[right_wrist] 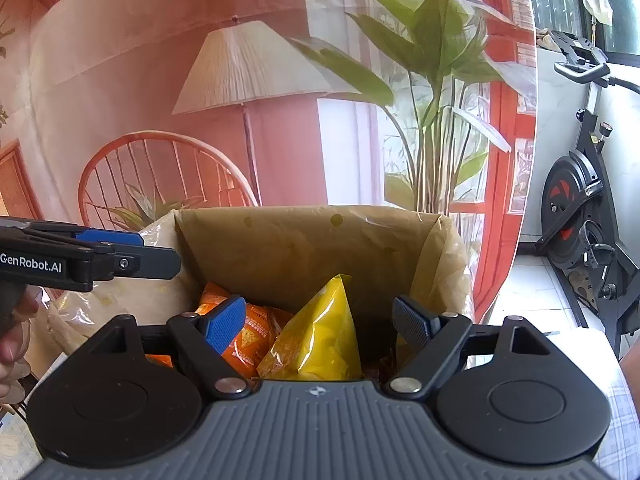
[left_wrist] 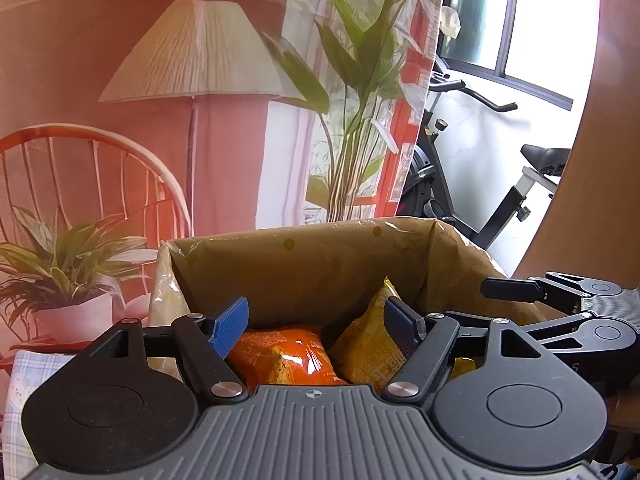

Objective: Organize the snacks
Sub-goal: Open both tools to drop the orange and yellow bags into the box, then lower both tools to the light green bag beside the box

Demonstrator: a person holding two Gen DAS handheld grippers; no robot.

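Behind hangs a printed backdrop (right_wrist: 160,80). Both the left gripper (left_wrist: 316,322) and right gripper (right_wrist: 320,322) gape wide, empty, above the lined box (right_wrist: 304,240) holding an orange bag (left_wrist: 280,356) beside a yellow bag (right_wrist: 316,340).

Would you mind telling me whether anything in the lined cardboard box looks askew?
The yellow crinkly snack bag stands tilted on end against the flatter orange snack bag inside the plastic-lined cardboard box; nothing looks spilled or torn.

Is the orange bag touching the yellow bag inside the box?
Touching. In the right wrist view the yellow bag leans against the orange bag with no gap along their shared edge inside the box.
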